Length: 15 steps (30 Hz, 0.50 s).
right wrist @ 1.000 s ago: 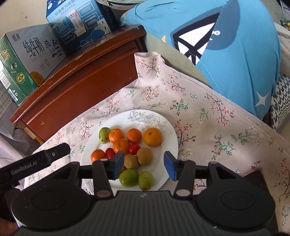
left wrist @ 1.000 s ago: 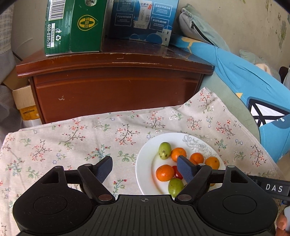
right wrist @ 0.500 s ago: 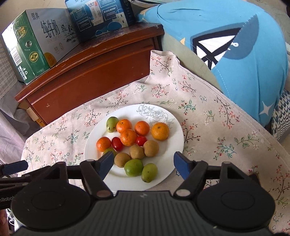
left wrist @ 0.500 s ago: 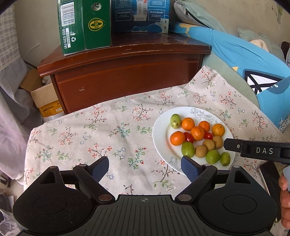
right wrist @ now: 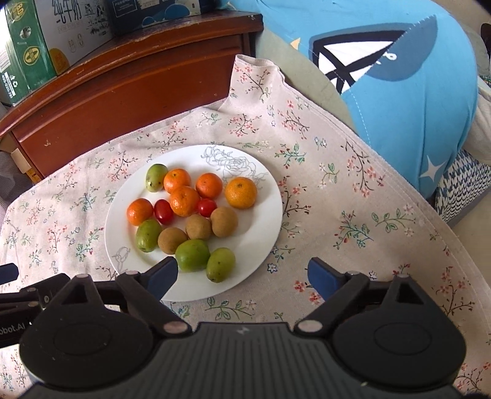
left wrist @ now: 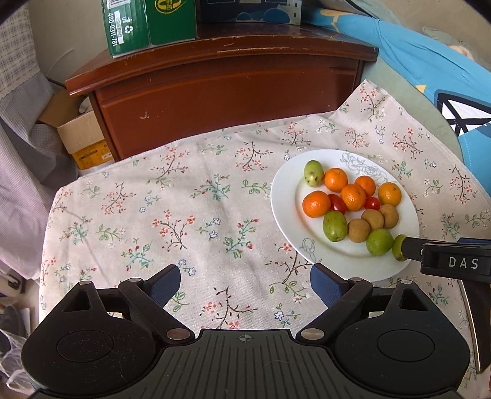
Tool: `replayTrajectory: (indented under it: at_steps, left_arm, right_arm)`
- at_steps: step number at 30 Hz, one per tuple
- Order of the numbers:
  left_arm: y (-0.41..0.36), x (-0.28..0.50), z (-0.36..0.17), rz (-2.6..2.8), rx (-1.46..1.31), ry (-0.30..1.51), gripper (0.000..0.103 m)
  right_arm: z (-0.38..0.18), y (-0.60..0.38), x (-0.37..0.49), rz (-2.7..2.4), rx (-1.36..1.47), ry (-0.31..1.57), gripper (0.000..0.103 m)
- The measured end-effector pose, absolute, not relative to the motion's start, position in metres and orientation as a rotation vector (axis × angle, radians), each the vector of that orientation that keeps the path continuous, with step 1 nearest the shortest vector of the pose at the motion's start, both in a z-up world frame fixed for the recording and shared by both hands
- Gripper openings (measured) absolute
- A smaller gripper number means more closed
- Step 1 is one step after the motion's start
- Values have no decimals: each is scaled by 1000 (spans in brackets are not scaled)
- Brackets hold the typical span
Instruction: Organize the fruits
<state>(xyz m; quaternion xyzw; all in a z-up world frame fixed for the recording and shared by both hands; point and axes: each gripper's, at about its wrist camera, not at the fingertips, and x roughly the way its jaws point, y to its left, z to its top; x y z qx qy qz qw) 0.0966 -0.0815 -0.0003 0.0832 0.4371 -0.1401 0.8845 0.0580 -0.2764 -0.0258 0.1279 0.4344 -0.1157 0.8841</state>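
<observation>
— What sort of place were we in?

— A lived-in home, a bedroom or sitting corner by the look of it. We took the dark wooden cabinet (left wrist: 221,70) as our landmark: worn edges, a scratched top, standing against a plain wall.

— What stood on it?

— A green milk carton box (left wrist: 147,24) and a dark blue box (left wrist: 248,10) beside it, household groceries.

— And around it?

— To its left we saw an open cardboard box (left wrist: 83,138) on the floor and checked fabric hanging. To its right lay a big blue cushion (right wrist: 405,61). In front of it a floral cloth (left wrist: 172,214) covered a low surface, bearing a white plate (right wrist: 251,245) of fruit.
</observation>
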Motion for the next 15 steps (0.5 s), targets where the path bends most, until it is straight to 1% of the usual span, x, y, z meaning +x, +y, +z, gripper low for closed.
replayTrajectory:
  at_steps: [9,13,15]
  left_arm:
    - [-84,104,-9,-247,164,956,93]
    - [-87,107,-10,-237,165,965,93]
    - [-89,107,-11,-235,172,966,93]
  right_arm:
    - [-30,-271,60,-269,219,948,92]
    - [-30,-269,61,-285,189,952,96]
    - [-31,-268,62,-285,189,963,96]
